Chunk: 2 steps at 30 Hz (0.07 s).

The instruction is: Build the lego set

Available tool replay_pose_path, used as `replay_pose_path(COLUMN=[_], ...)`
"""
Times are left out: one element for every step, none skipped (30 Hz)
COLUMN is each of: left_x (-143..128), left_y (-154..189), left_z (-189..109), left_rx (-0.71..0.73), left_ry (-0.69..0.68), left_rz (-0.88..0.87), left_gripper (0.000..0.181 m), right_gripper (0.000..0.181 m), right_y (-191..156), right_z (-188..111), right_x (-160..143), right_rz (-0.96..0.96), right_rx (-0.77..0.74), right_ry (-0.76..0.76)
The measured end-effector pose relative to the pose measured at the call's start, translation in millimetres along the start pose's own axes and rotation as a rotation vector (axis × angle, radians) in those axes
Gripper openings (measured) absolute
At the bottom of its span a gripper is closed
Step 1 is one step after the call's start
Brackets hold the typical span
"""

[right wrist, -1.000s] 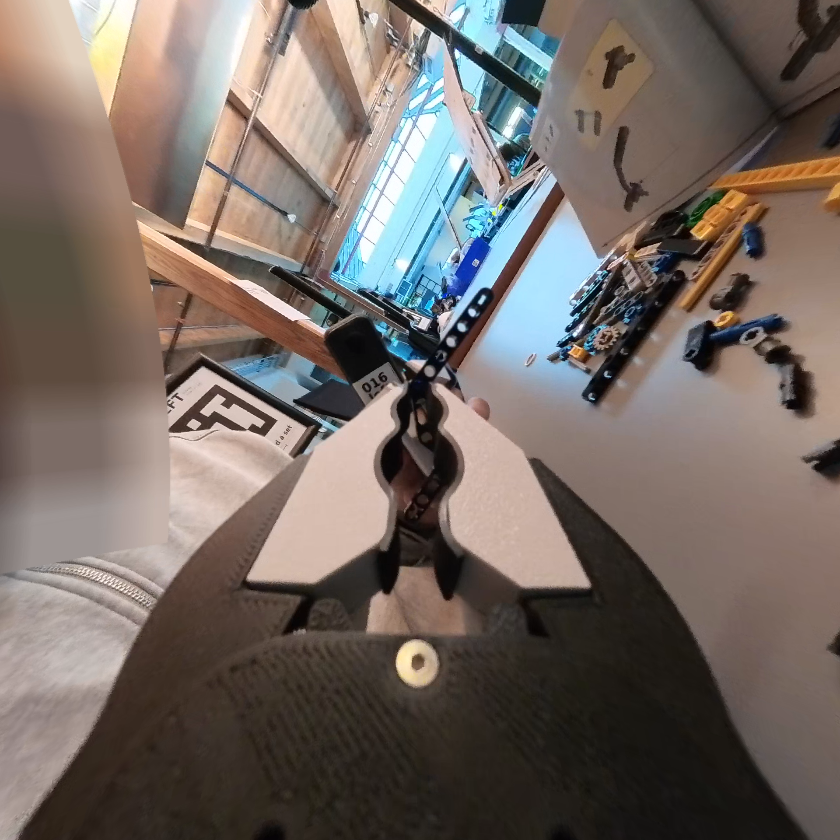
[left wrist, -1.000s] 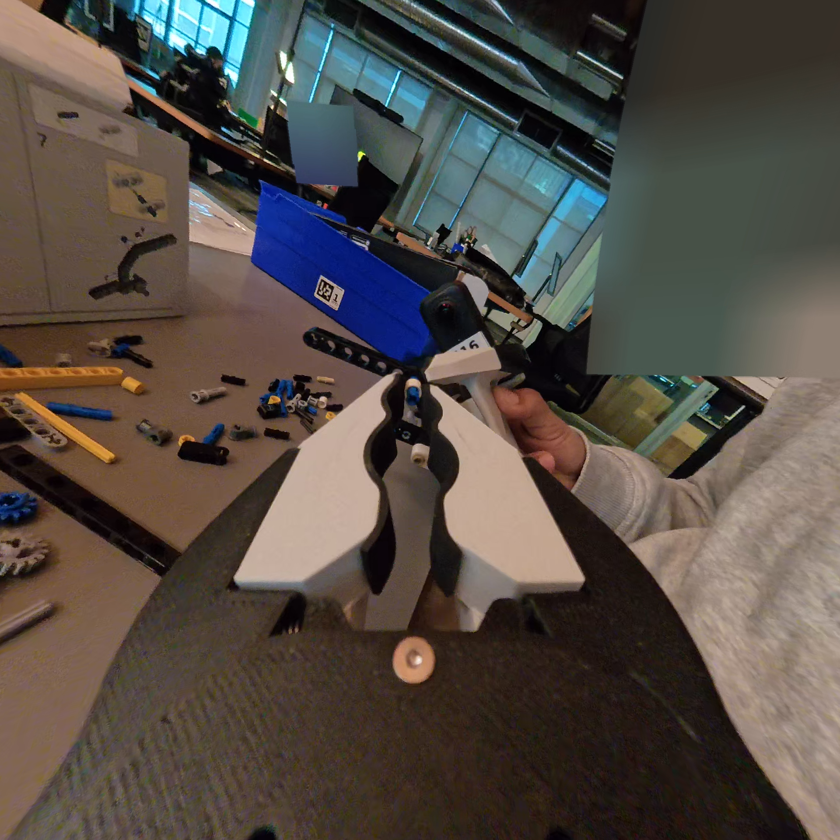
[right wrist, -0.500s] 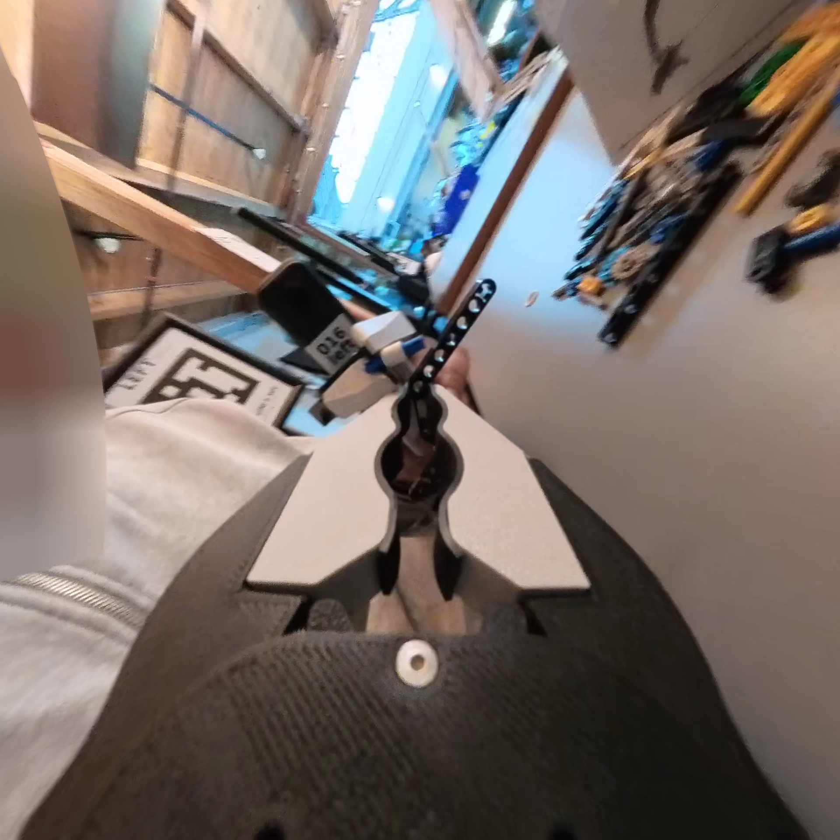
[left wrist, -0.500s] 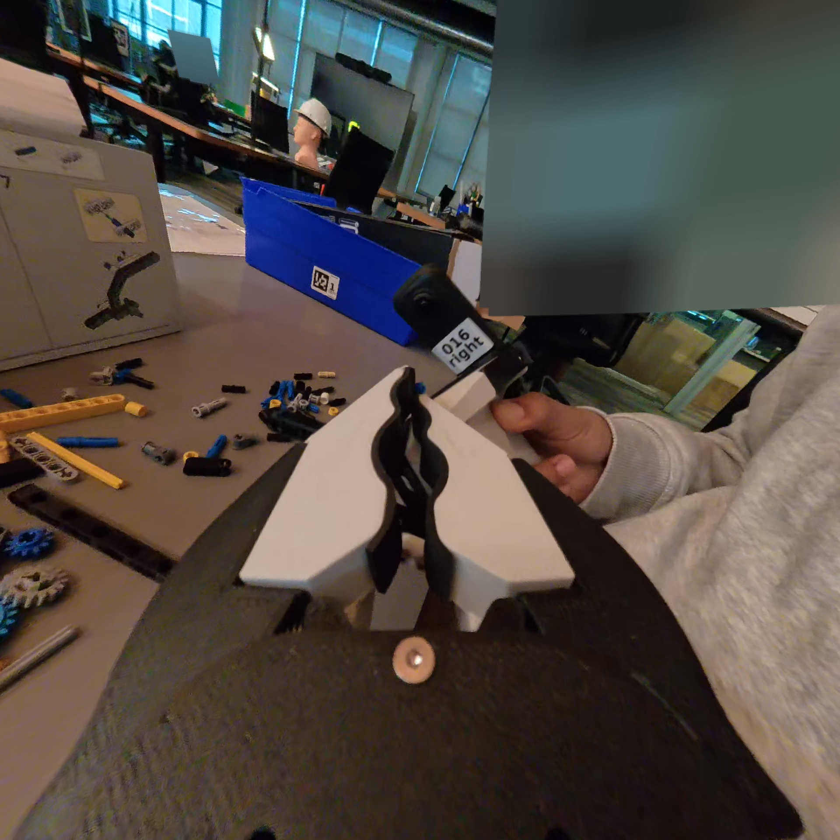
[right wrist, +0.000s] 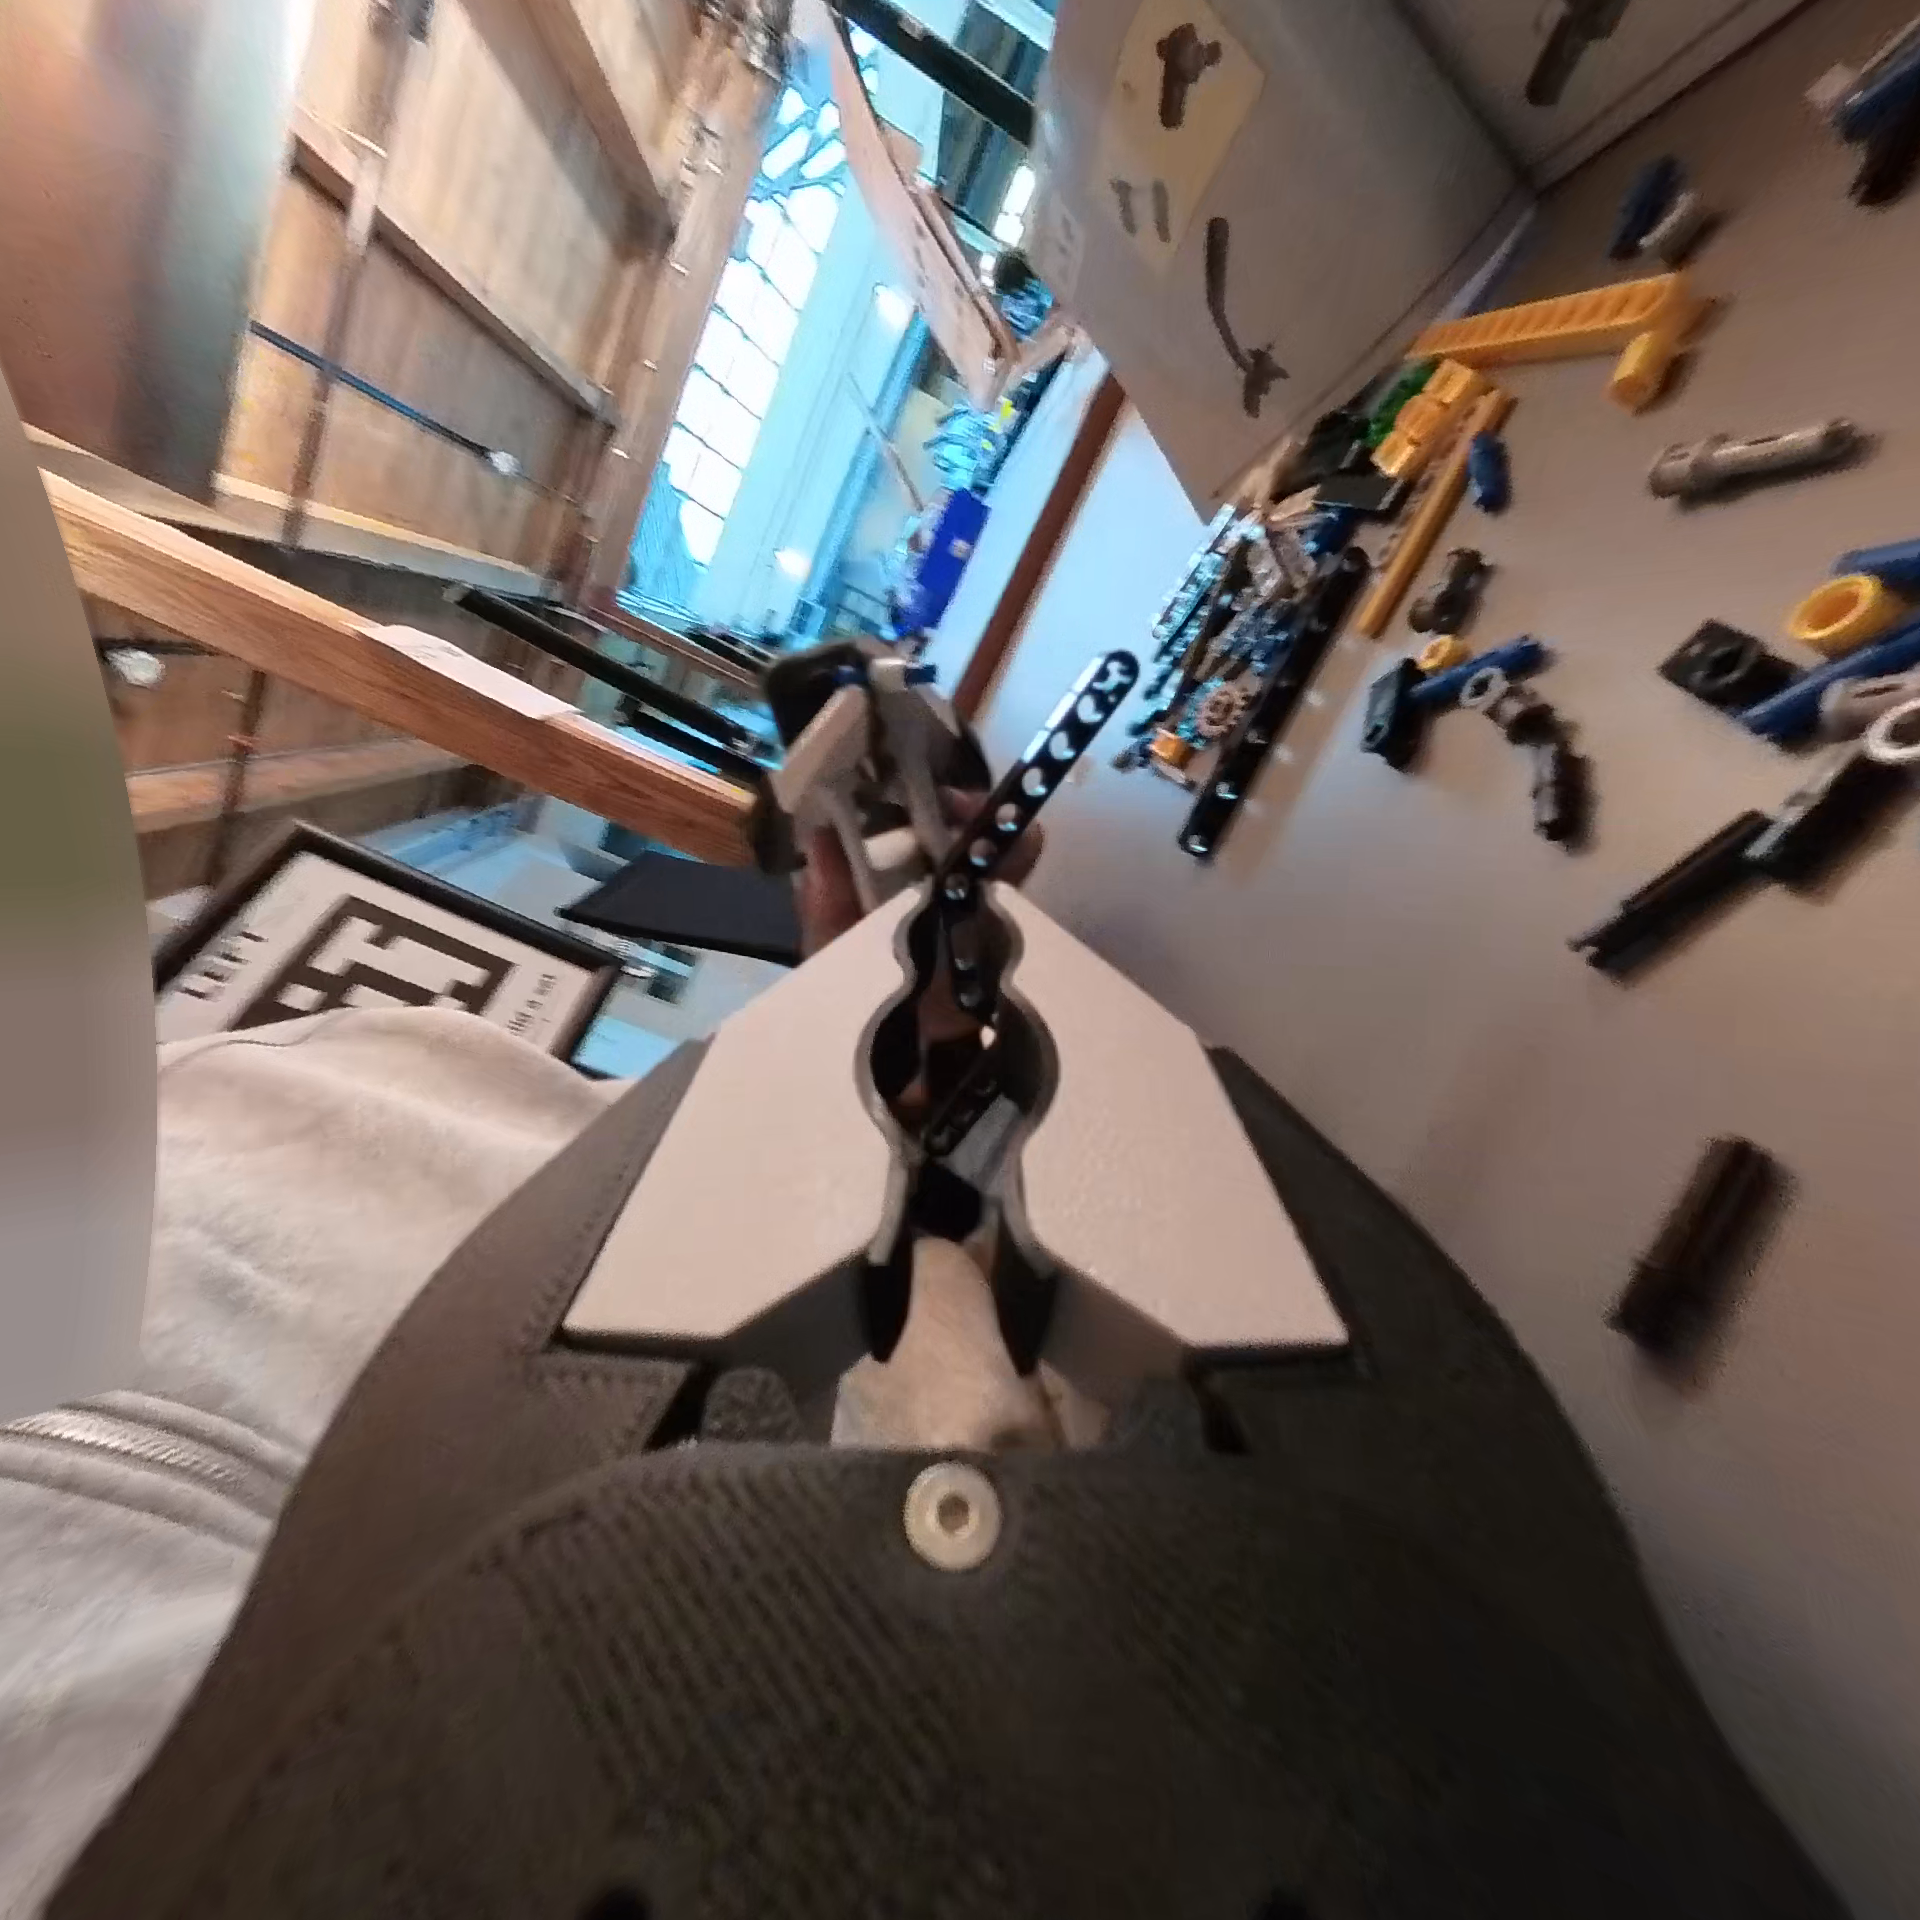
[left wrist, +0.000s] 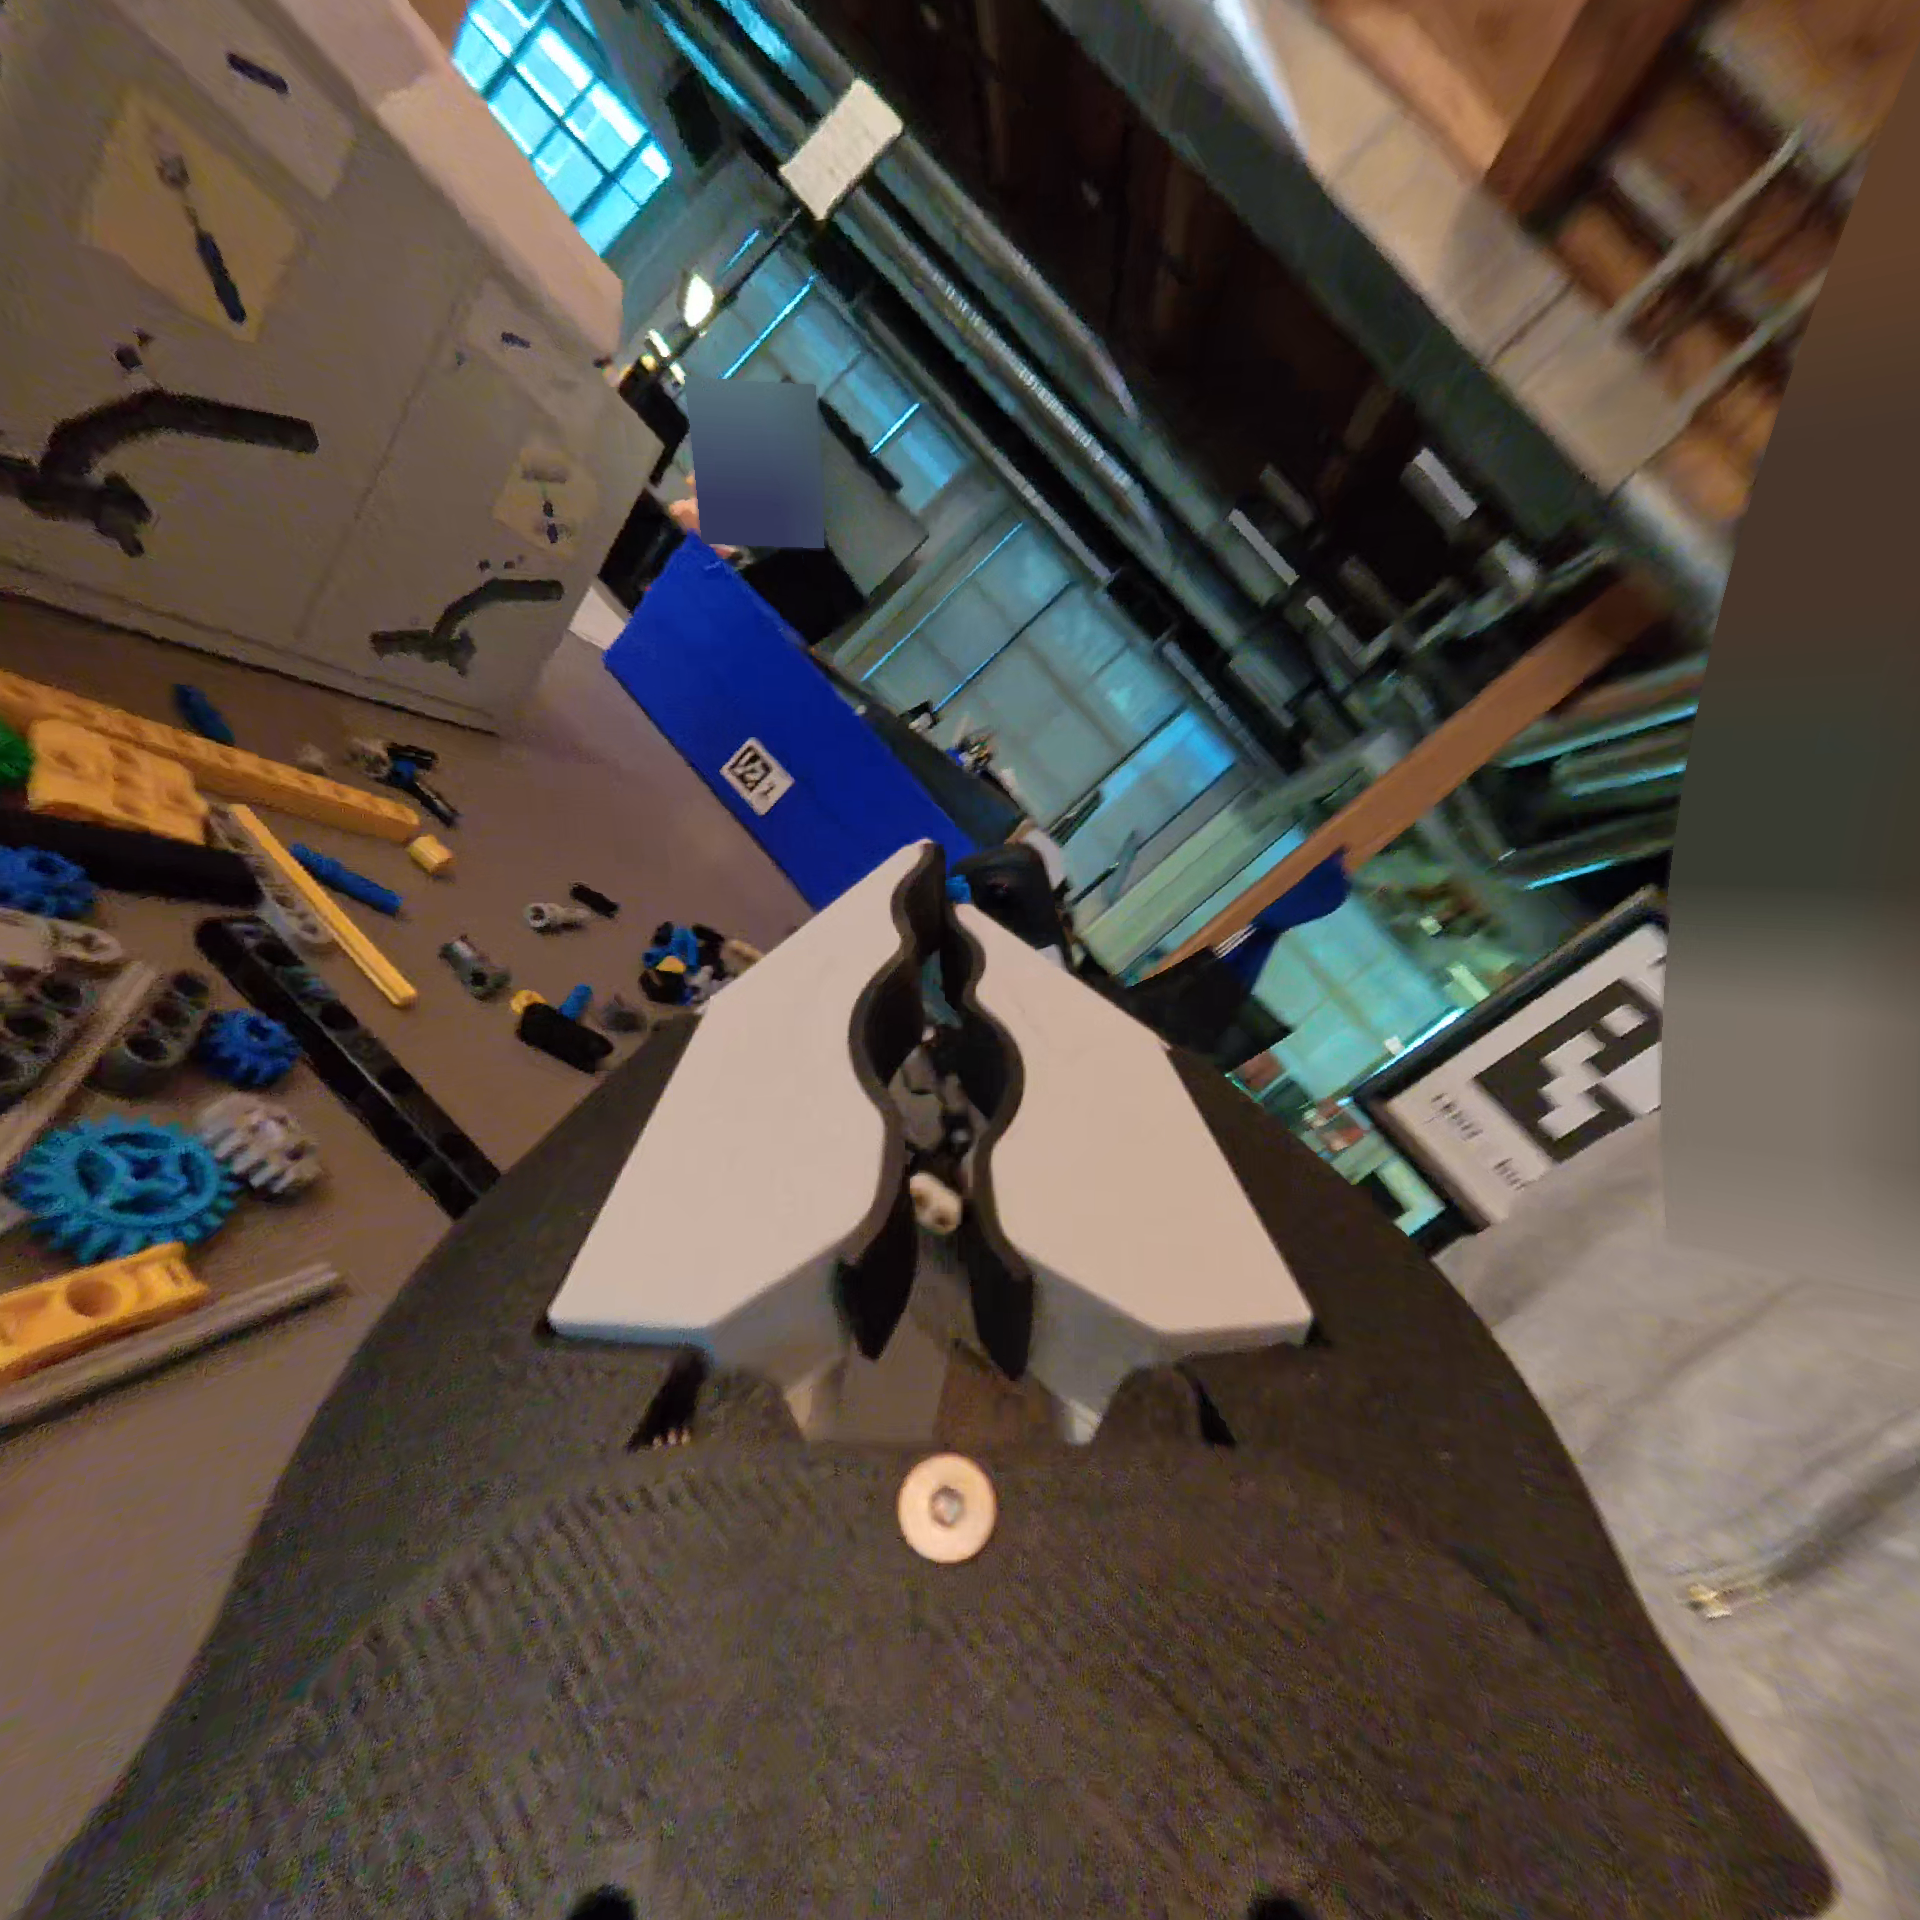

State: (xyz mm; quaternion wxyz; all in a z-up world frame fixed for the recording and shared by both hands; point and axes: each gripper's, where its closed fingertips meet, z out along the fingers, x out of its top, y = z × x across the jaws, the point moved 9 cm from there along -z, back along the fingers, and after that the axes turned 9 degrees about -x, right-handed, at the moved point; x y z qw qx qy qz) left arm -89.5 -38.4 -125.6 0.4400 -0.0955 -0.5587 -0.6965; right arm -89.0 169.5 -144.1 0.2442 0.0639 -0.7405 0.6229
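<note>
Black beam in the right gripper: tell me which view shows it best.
Right wrist view: the black beam sticks out past the shut right gripper, its holes clear. The left wrist view does not show it clearly.

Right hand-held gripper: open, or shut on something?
Shut. The right hand-held gripper clamps a black holed beam, whose far end sticks out past the fingertips.

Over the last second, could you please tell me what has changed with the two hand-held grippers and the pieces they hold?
The left hand-held gripper has tilted, so the table's loose parts now slope across its view. In the right wrist view, the left hand-held gripper has drawn aside to the left of the black beam, apart from it. Unchanged: the right hand-held gripper stays shut on the black beam, and the left stays shut on its small blue-and-white piece.
</note>
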Motion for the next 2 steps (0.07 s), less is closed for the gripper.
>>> replay_pose_path(left_x=[0.5, 0.8], left_y=[-0.3, 0.0], left_z=[-0.6, -0.9], left_rx=[-0.017, -0.028], left_ry=[0.014, 0.02], left_rz=[-0.018, -0.022], left_gripper=[0.0, 0.0], right_gripper=[0.004, 0.004], right_y=[0.1, -1.9], right_z=[-0.7, -2.0], right_x=[0.1, 1.2], right_rz=[-0.038, -0.094], right_rx=[-0.046, -0.1], right_ry=[-0.011, -0.02])
